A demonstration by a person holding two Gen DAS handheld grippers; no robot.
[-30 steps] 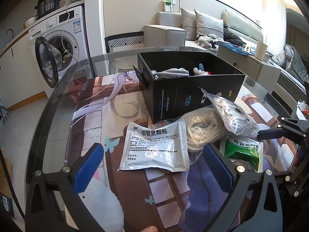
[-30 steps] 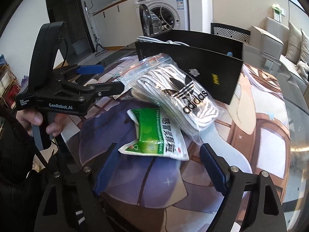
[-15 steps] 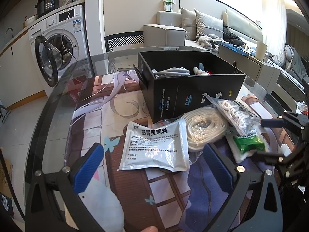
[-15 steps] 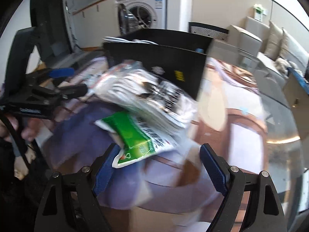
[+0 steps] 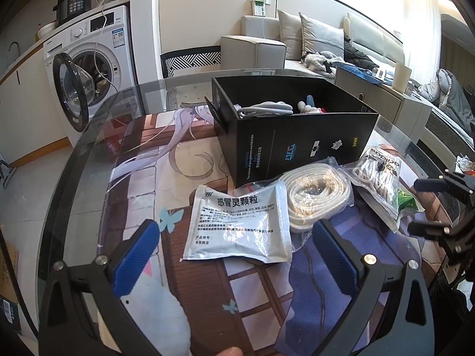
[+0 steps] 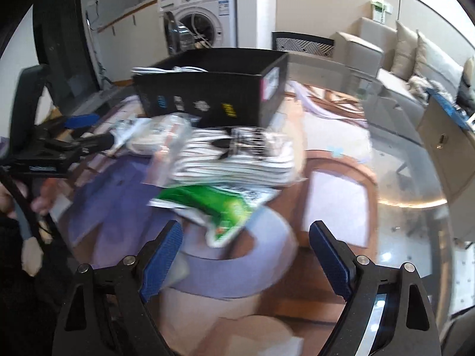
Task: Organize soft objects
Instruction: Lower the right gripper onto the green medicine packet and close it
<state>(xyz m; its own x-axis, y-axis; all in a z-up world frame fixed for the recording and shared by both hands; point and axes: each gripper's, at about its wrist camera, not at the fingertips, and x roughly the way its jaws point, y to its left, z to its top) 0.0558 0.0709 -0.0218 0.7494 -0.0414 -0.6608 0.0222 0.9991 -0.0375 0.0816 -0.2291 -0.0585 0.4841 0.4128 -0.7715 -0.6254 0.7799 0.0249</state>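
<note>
- Left claw (image 5: pixel 237 255) spread wide over the surface (image 5: pixel 89 160), gripping nothing
- White packet (image 5: pixel 240 224) lying flat just ahead, between its fingers
- Bagged rope coil (image 5: pixel 319 194) ahead to the right, touching the packet
- Black box (image 5: pixel 299 145) farther ahead, soft items inside
- Right claw (image 6: pixel 246 256) spread wide, gripping nothing
- Green packet (image 6: pixel 219 207) just ahead of it, blurred, tucked under the bagged laces (image 6: pixel 237 160)

black box (image 5: pixel 297 145) behind packets (image 5: pixel 240 225), open top
</note>
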